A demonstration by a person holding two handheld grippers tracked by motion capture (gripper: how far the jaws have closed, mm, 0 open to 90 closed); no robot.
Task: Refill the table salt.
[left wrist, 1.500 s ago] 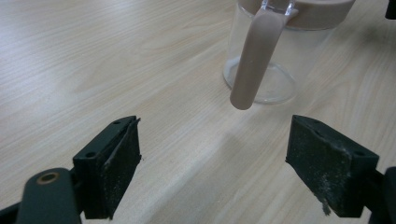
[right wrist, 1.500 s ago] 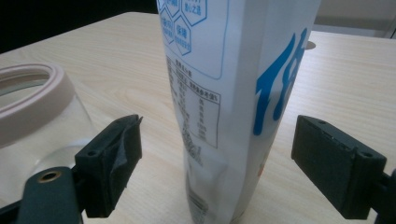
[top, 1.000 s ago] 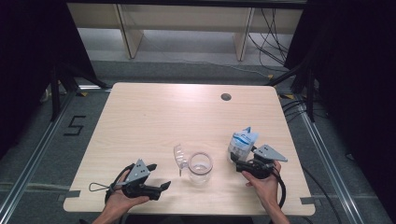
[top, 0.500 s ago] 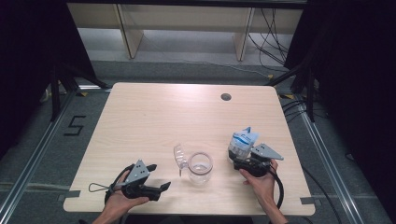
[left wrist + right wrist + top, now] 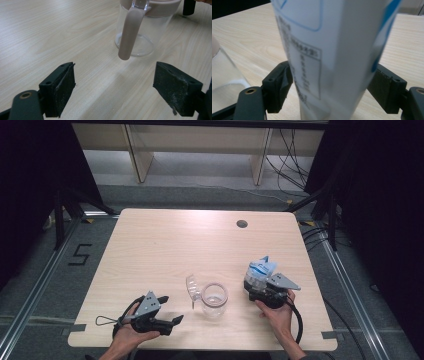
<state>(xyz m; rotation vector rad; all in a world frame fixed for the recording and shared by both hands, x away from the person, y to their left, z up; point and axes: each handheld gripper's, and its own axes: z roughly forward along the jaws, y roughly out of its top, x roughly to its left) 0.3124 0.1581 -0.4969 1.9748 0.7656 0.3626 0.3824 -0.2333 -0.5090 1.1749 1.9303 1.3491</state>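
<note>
We see the right gripper (image 5: 255, 287) at the right side of the table (image 5: 165, 245), with a white and blue pouch (image 5: 261, 271) standing upright between its jaws. In the right gripper view the pouch (image 5: 332, 50) rises straight up out of the gap, its printed label facing us. The jaws have just been closing: the left pad sits right at the pouch's side, and the right pad seems to meet the other side, though we cannot tell whether they press. A clear pitcher (image 5: 214, 300) with a pinkish rim stands just left of this gripper, near the front edge of the table.

The left gripper (image 5: 170, 310) rests on the table at the front left, jaws spread wide with nothing between them. In the left gripper view the pitcher (image 5: 145, 27) stands ahead of the open jaws, apart from them, its handle (image 5: 128, 32) turned toward them.
</note>
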